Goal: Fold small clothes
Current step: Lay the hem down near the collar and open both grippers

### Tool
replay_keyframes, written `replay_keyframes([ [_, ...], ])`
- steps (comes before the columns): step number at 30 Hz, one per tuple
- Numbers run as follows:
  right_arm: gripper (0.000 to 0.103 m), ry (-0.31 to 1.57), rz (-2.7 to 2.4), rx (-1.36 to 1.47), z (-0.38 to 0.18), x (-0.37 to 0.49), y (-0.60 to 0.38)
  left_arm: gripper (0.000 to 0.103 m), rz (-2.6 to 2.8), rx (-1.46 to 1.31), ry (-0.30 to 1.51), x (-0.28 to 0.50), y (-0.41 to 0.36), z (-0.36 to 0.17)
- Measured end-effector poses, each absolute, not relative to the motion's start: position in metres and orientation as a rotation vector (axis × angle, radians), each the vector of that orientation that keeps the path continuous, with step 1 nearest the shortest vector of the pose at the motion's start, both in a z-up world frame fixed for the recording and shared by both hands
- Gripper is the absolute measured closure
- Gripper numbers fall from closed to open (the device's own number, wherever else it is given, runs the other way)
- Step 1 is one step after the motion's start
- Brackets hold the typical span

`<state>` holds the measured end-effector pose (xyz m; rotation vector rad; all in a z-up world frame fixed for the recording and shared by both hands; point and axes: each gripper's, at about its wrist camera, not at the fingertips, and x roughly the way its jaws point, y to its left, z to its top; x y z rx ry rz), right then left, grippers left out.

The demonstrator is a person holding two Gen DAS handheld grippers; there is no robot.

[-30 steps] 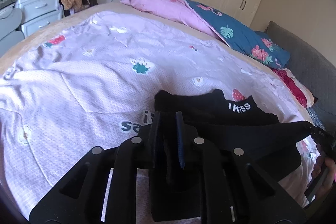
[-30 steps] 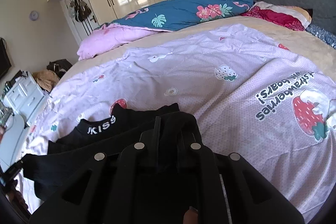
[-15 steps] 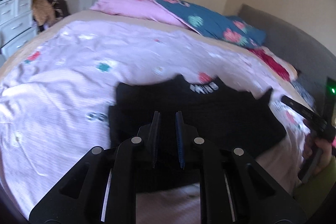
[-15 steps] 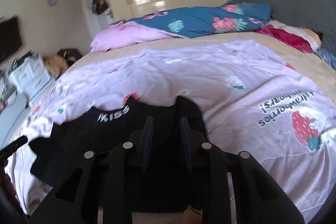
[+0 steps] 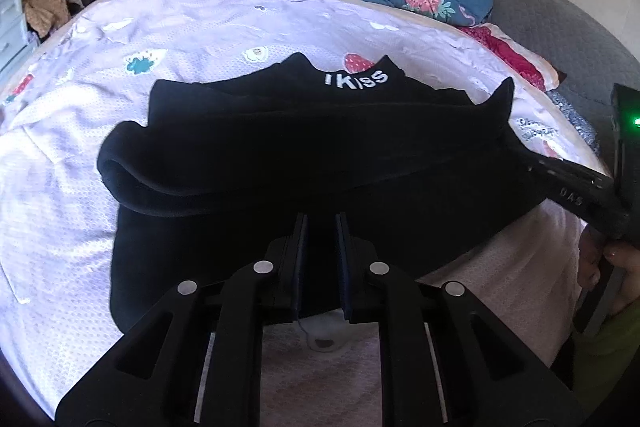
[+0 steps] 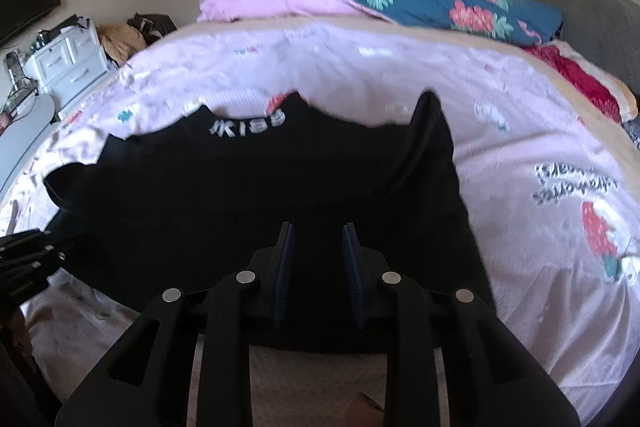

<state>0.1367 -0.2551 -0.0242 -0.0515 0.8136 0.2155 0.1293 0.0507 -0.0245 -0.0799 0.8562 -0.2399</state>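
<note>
Gripping the near hem of the black garment (image 5: 320, 155), the left gripper (image 5: 320, 223) stayed clenched while the right gripper (image 6: 318, 231) stood slightly parted, cloth between its pads. Folded over, the garment lay on the pink bedspread (image 5: 240, 23); releasing and flattening appeared next.

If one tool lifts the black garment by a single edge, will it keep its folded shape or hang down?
The black garment would probably droop: its folded edge is soft and rounded, not creased. It looks light, since the thin corners curl upward. It may drag on the pink bedcover rather than slide, as both look like textured cloth.
</note>
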Motion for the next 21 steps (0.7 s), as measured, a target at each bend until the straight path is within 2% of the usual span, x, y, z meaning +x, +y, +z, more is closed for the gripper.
replay_keyframes([
  [6, 0.079, 0.861, 0.183, -0.063, -0.044, 0.156, -0.257, 0.090, -0.204, -0.069, 0.849, 0.141, 0.057, -0.027],
  [21, 0.079, 0.832, 0.152, -0.047, -0.041, 0.226, -0.259, 0.089, -0.110, -0.088, 0.833, 0.206, 0.076, -0.025],
])
